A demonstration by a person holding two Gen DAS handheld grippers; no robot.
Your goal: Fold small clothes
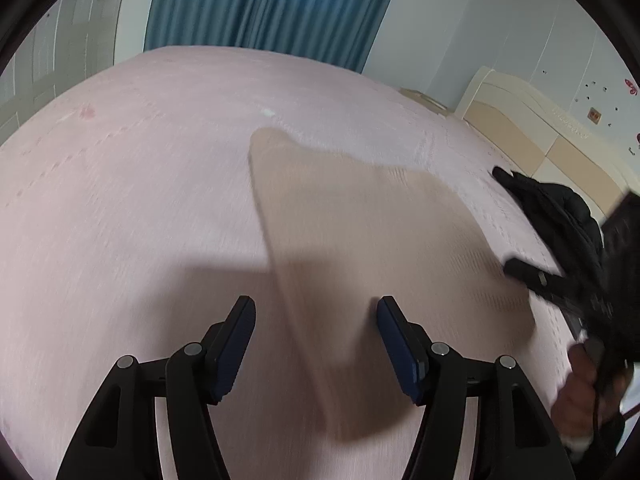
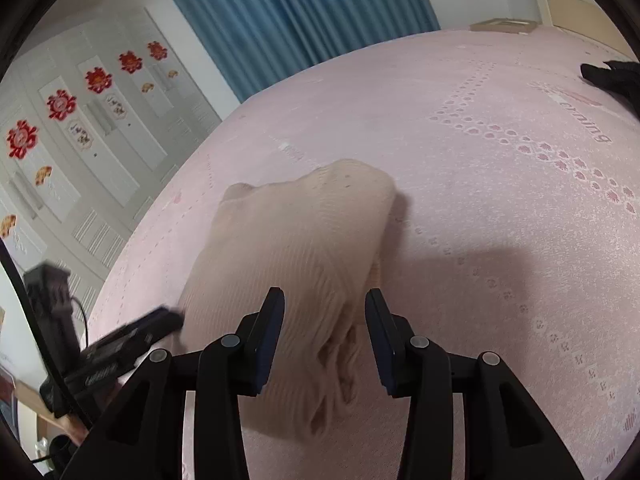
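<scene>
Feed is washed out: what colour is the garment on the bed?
Beige ribbed knit garment, clearest in the right wrist view.

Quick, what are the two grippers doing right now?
Left gripper: open, holding nothing, over the beige cloth.
Right gripper: open, cloth between its fingers, not pinched.

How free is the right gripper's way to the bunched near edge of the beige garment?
Probably free. The right gripper stands open over the beige garment, whose bunched edge lies between the fingers, and nothing covers it. The left gripper, also open, is at the garment's opposite side, clear of that edge.
</scene>
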